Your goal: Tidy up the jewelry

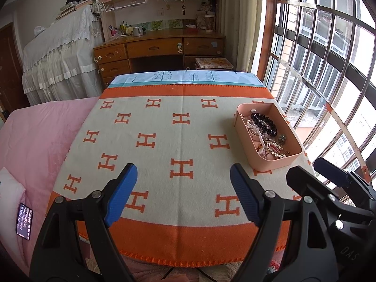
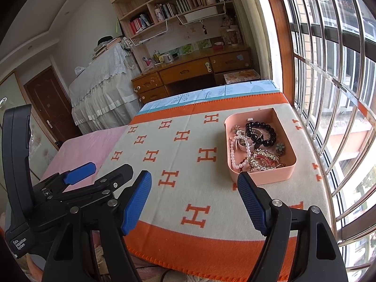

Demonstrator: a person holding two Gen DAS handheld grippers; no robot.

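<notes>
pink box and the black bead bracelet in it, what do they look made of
pink box: likely plastic, matte; smooth, even walls with rounded corners and no grain. black bead bracelet: glossy round beads with small highlights, perhaps polished stone, glass or plastic; the look leaves it open.

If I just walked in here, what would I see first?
Probably the pink box full of tangled jewelry, with a black bead bracelet and a pearl strand, sitting near the window side of the orange-and-cream blanket. Then the two blue-tipped tools up front: the left hand-held gripper and right hand-held gripper, both open and empty.
</notes>
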